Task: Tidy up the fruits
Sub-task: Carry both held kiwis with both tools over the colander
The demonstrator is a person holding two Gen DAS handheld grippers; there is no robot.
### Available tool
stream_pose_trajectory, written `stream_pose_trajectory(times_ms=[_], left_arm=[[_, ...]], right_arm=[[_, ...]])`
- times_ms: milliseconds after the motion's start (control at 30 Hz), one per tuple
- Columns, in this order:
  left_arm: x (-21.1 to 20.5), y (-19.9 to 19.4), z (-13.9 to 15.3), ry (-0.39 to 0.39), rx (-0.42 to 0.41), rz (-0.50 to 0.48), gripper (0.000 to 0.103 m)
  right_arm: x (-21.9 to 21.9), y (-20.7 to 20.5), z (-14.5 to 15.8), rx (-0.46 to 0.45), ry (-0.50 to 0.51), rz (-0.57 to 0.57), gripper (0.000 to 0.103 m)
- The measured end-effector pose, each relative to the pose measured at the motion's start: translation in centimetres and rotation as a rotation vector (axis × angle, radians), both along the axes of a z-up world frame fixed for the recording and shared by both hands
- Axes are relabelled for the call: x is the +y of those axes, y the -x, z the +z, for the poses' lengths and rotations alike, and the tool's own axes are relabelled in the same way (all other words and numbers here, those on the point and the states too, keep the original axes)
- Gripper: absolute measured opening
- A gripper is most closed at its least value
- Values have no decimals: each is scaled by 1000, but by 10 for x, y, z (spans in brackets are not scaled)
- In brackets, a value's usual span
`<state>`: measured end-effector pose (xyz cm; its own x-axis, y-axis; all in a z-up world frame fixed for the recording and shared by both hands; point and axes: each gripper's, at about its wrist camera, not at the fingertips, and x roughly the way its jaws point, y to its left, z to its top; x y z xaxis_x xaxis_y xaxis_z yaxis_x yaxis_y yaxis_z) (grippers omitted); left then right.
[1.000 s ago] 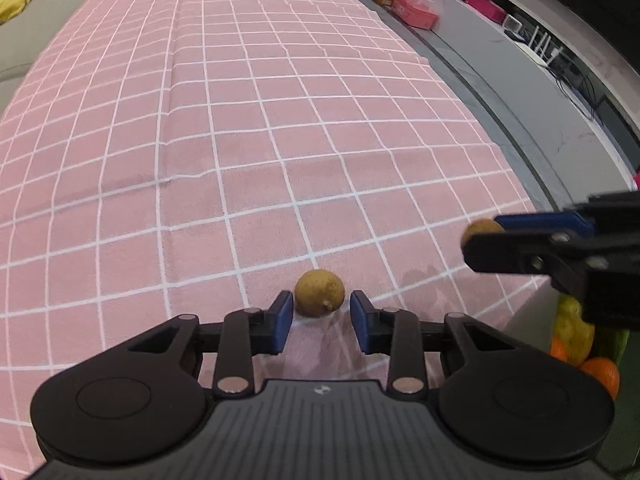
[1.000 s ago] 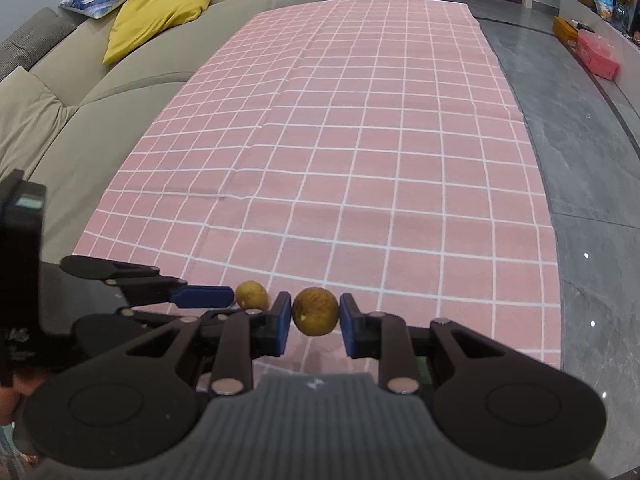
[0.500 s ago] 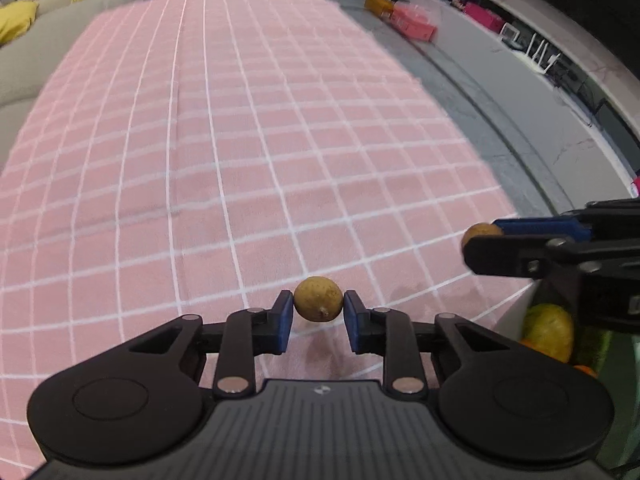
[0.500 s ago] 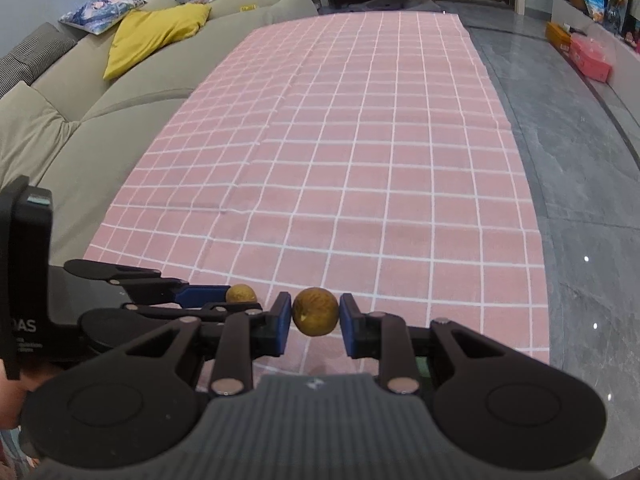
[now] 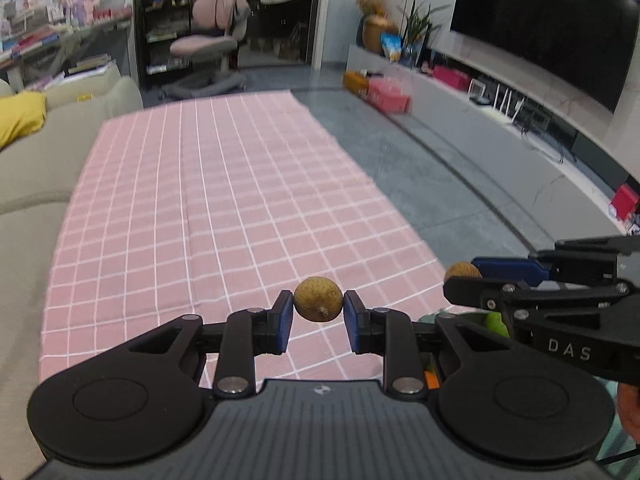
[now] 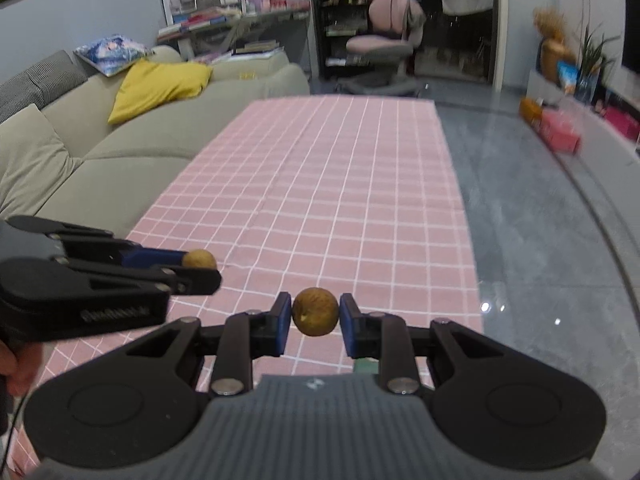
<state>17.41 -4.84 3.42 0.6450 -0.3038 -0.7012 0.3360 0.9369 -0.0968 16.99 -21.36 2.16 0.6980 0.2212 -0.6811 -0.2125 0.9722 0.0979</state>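
My left gripper is shut on a small round brown fruit, held in the air above the pink checked cloth. In the right wrist view my right gripper is shut on a second brown fruit, also lifted off the cloth. Each gripper shows in the other's view: the right gripper at the right edge with its fruit, the left gripper at the left with its fruit. Green and orange fruit peek out low behind the left gripper's right finger.
A grey-green sofa with a yellow cushion runs along the cloth's left side. Grey floor lies to the right, with a low TV bench, pink boxes and a pink chair farther off.
The left gripper closed on the brown fruit that lay on the cloth and lifted it. Both grippers rose with their fruits and tilted up, bringing the room into view.
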Motion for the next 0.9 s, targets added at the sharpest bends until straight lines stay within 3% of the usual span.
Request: stream_pose_trajectory(times_ms=[200,333,667,900], left_arm=[[-12,37,21,32,-90,-28,30],[-24,58,27,46,-103,-60,30],[-55,94,11,126,-68,-112,30],[-94,107,-17,118,41,-216,30]], right_arm=[[-16,48,22,-76,3,-21,22],[-29,80,27,-105,5,-36,22],[-68,144,12,-85,-29,-84,22],[-87,157,-8,-30,-33,-59,22]])
